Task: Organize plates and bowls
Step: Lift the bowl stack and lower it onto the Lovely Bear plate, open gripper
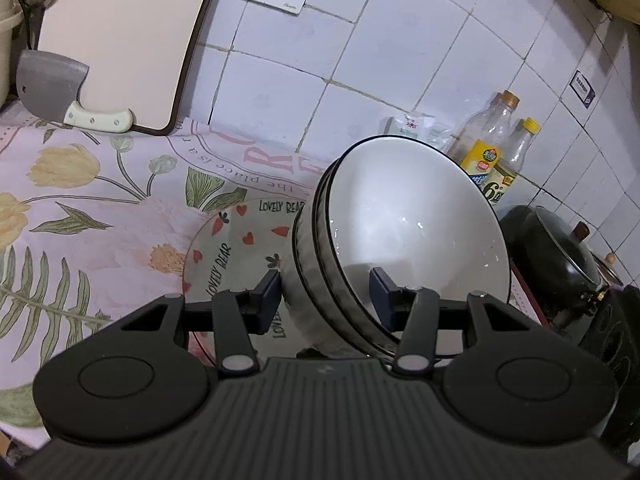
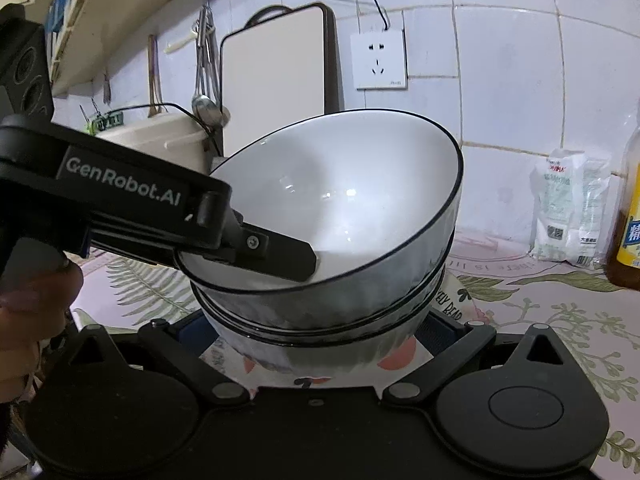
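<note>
A stack of white bowls (image 1: 400,216) with black rims and grey ribbed sides tilts above a glass "Lovely Bear" plate (image 1: 232,240) on the floral cloth. My left gripper (image 1: 326,294) is shut on the stack's near rim, one finger inside the top bowl, one outside. In the right wrist view the same stack (image 2: 340,216) sits between the spread fingers of my right gripper (image 2: 320,332), which is open around the lower bowls; whether the pads touch them is hidden. The left gripper's finger (image 2: 280,252) reaches into the top bowl there. The plate (image 2: 452,304) shows beneath.
A cleaver (image 1: 60,92) and cutting board (image 1: 120,32) lean on the tiled wall at back left. Oil bottles (image 1: 496,148) and a bag (image 2: 568,208) stand at the wall. A black lidded pot (image 1: 560,248) sits at right. A rice cooker (image 2: 160,136) stands behind.
</note>
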### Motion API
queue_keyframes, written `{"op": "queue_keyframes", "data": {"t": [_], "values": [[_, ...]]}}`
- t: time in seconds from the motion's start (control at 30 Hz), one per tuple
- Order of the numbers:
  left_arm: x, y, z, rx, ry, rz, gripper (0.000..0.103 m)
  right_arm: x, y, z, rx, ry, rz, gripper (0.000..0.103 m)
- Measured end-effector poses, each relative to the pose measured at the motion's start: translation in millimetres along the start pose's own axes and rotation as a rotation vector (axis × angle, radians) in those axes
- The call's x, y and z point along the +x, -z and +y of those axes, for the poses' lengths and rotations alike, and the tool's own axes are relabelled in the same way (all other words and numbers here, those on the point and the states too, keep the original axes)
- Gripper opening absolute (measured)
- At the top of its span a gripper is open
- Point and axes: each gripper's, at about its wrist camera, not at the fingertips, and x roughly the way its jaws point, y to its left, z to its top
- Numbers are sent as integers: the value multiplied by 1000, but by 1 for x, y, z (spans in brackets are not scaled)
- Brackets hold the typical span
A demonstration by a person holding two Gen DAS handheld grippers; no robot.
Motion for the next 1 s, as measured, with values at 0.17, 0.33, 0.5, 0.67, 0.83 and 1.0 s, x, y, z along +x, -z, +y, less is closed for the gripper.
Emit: {"op": "queue_keyframes", "data": {"t": [0.17,0.33,0.5,0.67,0.83,1.0], "values": [[15,-3,13,1,5,15,46,19,-2,-2,6,3,33,103],[31,-6,22,25,-5,14,46,36,-3,-7,36,8,55,103],[45,-7,31,17,11,21,46,46,-3,-9,38,28,78,103],[49,-7,34,15,15,20,46,51,-4,-10,35,34,93,103],[48,-6,34,-5,7,15,46,52,-6,-6,32,51,116,103],[51,-6,44,-49,31,22,47,55,-6,0,8,73,121,103]]}}
